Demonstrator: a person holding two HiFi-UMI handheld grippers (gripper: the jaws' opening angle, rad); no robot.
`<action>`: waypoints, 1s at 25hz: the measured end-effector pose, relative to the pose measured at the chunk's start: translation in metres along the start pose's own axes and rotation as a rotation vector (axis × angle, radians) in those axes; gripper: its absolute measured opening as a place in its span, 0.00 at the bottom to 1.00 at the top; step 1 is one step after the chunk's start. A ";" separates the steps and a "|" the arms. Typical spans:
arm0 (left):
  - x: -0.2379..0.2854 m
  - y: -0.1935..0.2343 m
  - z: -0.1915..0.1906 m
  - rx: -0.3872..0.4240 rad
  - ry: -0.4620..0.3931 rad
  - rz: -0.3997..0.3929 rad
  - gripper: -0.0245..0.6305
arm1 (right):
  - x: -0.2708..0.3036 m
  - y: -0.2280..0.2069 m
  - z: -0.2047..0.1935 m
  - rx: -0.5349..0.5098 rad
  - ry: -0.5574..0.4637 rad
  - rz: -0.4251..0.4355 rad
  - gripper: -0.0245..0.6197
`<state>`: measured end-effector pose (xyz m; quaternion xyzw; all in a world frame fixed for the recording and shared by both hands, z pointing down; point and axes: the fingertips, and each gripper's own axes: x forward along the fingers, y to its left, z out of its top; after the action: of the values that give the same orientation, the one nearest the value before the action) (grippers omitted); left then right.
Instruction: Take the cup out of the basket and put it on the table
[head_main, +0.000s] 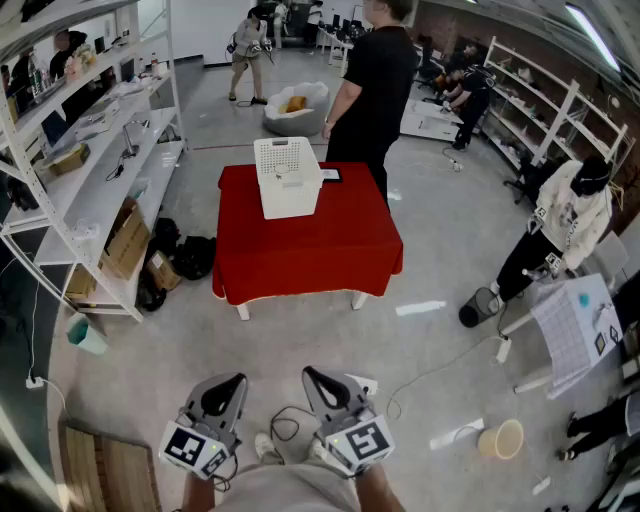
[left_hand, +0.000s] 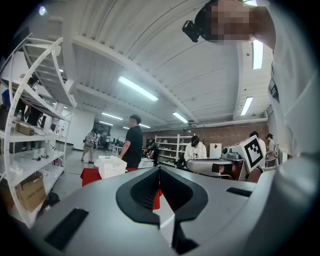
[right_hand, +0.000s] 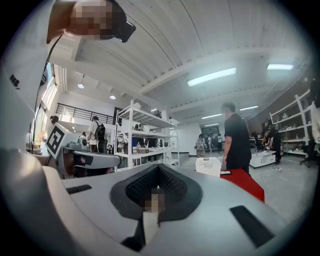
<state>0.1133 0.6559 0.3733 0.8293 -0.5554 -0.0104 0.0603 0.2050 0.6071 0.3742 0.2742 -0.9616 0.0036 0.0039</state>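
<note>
Down near our waist, the left gripper (left_hand: 159, 169) has its jaws clenched together on nothing; the right gripper (right_hand: 158, 168) is clenched and empty too; both hang above the grey floor (head_main: 150, 360), well apart from the red-covered worktop (head_main: 310, 250); on its far half stands the white basket (head_main: 287, 178); its walls hide the inside, so we cannot tell where the cup lies.
</note>
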 end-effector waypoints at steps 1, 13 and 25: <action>0.000 0.002 0.000 0.000 0.000 -0.001 0.05 | 0.002 0.001 -0.001 -0.002 0.003 0.000 0.05; -0.007 0.029 0.001 -0.015 -0.015 0.001 0.05 | 0.022 0.011 -0.010 -0.007 0.028 -0.033 0.05; -0.023 0.061 -0.002 -0.015 -0.021 -0.038 0.05 | 0.039 0.039 -0.008 0.011 -0.028 -0.089 0.05</action>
<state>0.0489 0.6541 0.3814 0.8392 -0.5398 -0.0245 0.0606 0.1514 0.6197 0.3822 0.3170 -0.9484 0.0050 -0.0111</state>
